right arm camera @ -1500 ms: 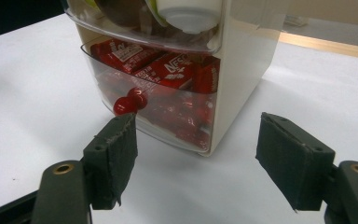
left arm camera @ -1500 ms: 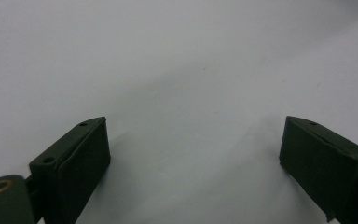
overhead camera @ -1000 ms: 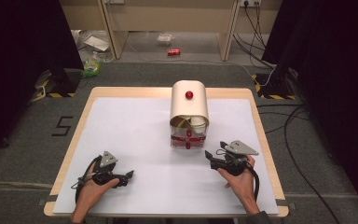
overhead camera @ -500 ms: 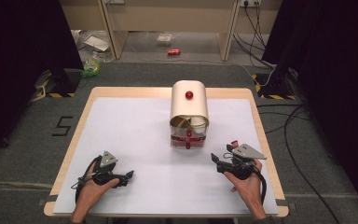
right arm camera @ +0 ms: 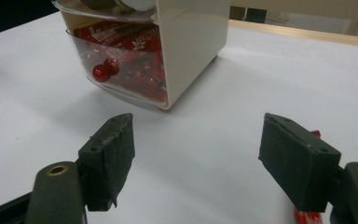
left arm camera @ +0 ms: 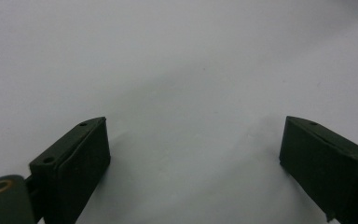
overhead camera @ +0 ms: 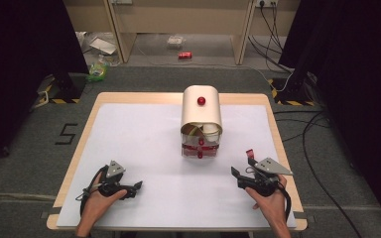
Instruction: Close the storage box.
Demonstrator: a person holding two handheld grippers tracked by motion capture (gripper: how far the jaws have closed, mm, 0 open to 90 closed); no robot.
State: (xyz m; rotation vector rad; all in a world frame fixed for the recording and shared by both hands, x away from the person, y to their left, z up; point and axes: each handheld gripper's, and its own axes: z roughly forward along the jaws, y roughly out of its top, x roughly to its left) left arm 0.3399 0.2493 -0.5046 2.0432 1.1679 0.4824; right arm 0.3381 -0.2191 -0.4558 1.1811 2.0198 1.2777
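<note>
Right gripper (overhead camera: 239,177) pulled back toward worktop (overhead camera: 129,139) near edge, away from cream drawer box (overhead camera: 201,111); left gripper (overhead camera: 134,187) unchanged.
High view: both jaw pairs apart, empty; box ahead-left of right gripper, well apart. Left gripper view: jaws wide over bare worktop. Right gripper view: jaws open, clear lower drawer (right arm camera: 126,70) with red packets ahead-left, shut; looks like a reset, not a reach.
</note>
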